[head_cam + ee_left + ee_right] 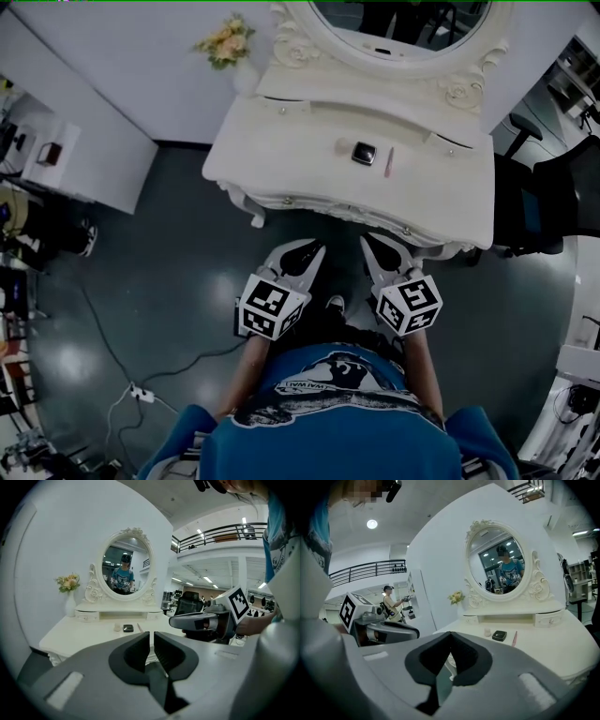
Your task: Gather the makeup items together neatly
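1. Nearest the camera, at 6 o'clock in the head view: the person's blue shirt [328, 422]. Both grippers are held just ahead of it, side by side and apart from each other.

2. Left gripper [152, 634]: the jaws stand almost together, with only a narrow slit between the tips. Nothing sits in the slit, and the gripper holds nothing.

3. Right gripper [451, 633]: the jaw tips meet with no gap. Nothing is between them, and the gripper is empty.

4. Both grippers hover over the dark floor [169, 281], short of the front edge of the white dressing table [281, 141] at 12 o'clock. Neither touches it.

5. On the table top there are 3 makeup items, well apart from both grippers:
- A black compact [364, 154] lies flat near the middle.
- A small pale jar [343, 146] stands just beside the compact at its 9 o'clock.
- A pink stick [388, 161] lies just beside the compact at its 3 o'clock. It points front to back and touches neither of the other 2.

6. Beyond the items, an oval mirror [403, 19] rises at the back of the table.

7. A vase of flowers [225, 42] stands at 11 o'clock, by the table's far left corner.

8. A black office chair [553, 197] stands at 3 o'clock of the table.
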A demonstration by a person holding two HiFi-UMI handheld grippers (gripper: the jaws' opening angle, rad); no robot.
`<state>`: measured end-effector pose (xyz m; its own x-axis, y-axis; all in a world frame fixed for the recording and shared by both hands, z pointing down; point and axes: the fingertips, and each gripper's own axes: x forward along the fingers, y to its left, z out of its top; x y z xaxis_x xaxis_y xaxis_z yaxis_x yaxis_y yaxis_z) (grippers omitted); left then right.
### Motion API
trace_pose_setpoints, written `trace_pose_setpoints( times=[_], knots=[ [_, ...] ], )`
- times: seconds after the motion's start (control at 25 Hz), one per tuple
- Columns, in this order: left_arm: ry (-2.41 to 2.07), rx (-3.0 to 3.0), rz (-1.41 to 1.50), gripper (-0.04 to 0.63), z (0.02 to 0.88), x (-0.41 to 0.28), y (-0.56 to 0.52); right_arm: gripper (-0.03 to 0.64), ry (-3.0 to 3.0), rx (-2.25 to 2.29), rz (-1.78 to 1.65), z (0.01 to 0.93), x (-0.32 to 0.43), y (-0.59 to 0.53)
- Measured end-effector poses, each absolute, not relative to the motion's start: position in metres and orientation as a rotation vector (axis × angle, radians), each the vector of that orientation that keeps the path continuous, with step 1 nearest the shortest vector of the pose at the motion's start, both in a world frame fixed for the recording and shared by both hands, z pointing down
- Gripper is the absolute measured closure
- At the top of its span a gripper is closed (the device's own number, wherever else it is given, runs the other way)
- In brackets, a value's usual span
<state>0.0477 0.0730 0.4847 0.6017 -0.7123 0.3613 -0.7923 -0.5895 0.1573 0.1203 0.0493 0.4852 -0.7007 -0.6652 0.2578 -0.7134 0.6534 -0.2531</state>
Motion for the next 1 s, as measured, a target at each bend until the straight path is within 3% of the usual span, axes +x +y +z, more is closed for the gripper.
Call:
trace_pose_setpoints(
  times=[0.44, 1.0],
  knots=[
    [-1.246, 2.565, 0.358, 0.551, 0.478, 0.052, 0.105, 0.621, -2.762, 1.046, 0.305, 0.474, 0.112, 0.087],
    [-1.226, 2.579, 0.375, 0.551, 0.482, 0.058, 0.124, 0.618, -2.754, 1.048, 0.282, 0.477, 0.113, 0.102]
  ],
)
